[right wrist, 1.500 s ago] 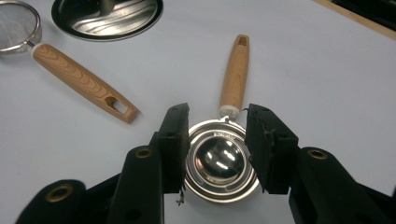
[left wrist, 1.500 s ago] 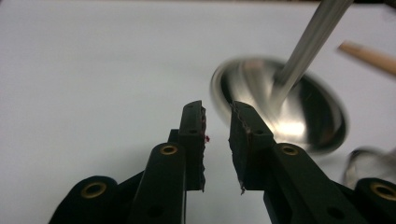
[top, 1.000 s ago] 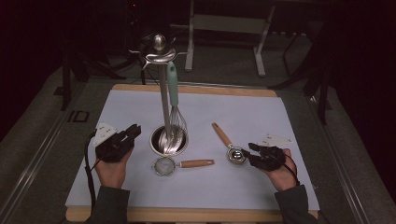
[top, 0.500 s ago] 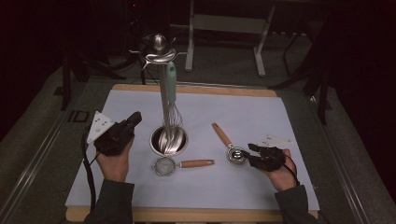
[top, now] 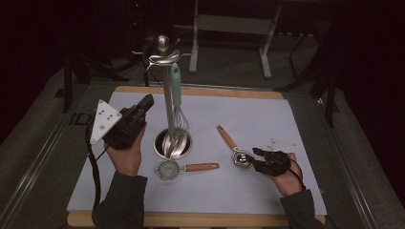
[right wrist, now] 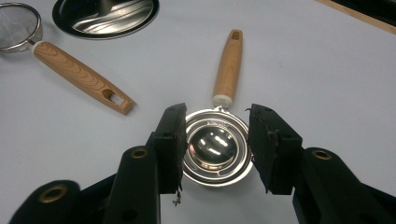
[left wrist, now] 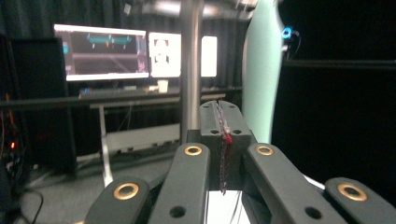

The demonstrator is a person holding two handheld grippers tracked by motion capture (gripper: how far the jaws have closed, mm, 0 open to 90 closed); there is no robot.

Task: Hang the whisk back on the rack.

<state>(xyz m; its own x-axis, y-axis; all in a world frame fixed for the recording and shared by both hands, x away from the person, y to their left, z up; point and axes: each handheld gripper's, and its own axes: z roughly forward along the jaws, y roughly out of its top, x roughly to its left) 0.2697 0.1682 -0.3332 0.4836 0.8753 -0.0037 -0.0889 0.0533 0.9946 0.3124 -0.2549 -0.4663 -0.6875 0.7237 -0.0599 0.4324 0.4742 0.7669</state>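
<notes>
My right gripper (right wrist: 215, 148) straddles the egg separator's bowl (right wrist: 215, 154) with jaws apart, its wooden handle pointing away toward the rack; my empty, closed left gripper (top: 143, 106) is farther off.

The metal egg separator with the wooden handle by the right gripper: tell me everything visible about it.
The metal egg separator with the wooden handle is a shiny round steel cup with slots around a polished centre dish, joined by a white collar to a light wooden handle with a hanging hole at its far end. It lies flat on the pale blue mat, handle pointing away from the right gripper, whose open black jaws flank the cup's rim; contact cannot be told.
</notes>
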